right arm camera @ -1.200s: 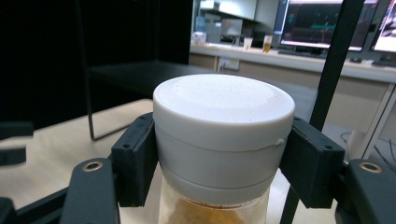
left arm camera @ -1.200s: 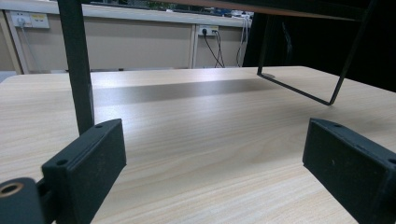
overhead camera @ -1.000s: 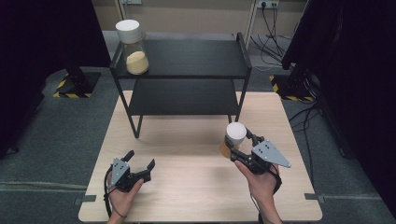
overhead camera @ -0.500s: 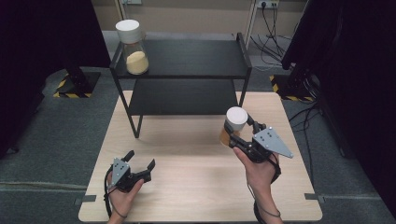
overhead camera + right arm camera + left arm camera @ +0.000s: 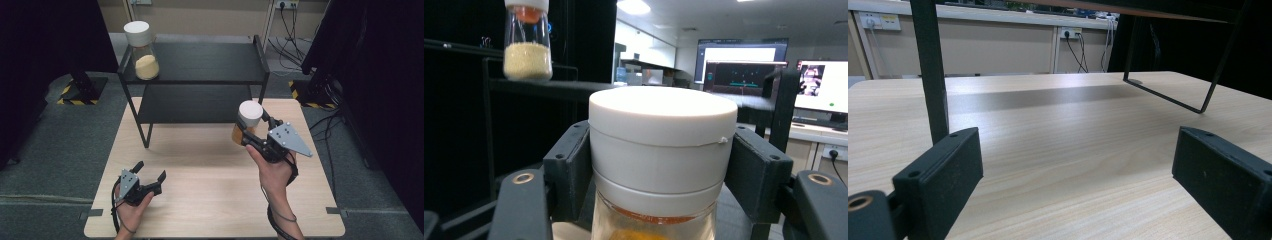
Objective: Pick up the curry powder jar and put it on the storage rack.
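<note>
Jar (image 5: 246,125), white lid, orange contents: clamped at the lid between the jaws of the right gripper (image 5: 252,131), upright, held clear above the table (image 5: 200,165) near its right edge, in front of the black shelf (image 5: 200,62). Right forearm reaches in from the near edge. Left gripper (image 5: 148,176): jaws apart, holding nothing, low at the near left corner
</note>
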{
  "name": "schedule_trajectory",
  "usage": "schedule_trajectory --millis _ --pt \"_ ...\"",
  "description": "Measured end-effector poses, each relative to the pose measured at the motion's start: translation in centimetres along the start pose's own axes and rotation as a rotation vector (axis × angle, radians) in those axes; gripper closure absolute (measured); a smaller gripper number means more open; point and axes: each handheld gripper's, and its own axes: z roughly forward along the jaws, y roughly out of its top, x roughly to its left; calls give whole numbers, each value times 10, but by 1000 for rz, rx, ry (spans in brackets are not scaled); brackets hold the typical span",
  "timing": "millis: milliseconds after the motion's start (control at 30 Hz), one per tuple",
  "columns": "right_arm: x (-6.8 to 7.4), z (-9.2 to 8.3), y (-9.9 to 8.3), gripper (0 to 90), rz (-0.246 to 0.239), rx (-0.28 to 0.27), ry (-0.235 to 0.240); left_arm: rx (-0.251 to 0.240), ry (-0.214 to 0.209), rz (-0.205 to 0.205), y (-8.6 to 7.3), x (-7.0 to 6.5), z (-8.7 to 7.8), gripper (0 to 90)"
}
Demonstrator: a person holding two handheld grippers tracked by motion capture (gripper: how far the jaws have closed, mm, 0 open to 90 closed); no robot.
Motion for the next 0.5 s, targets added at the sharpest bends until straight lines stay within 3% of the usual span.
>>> schedule_trajectory --millis 500 --pt "7 27 38 341 3 -52 -20 0 -2 1 0 0 0 56"
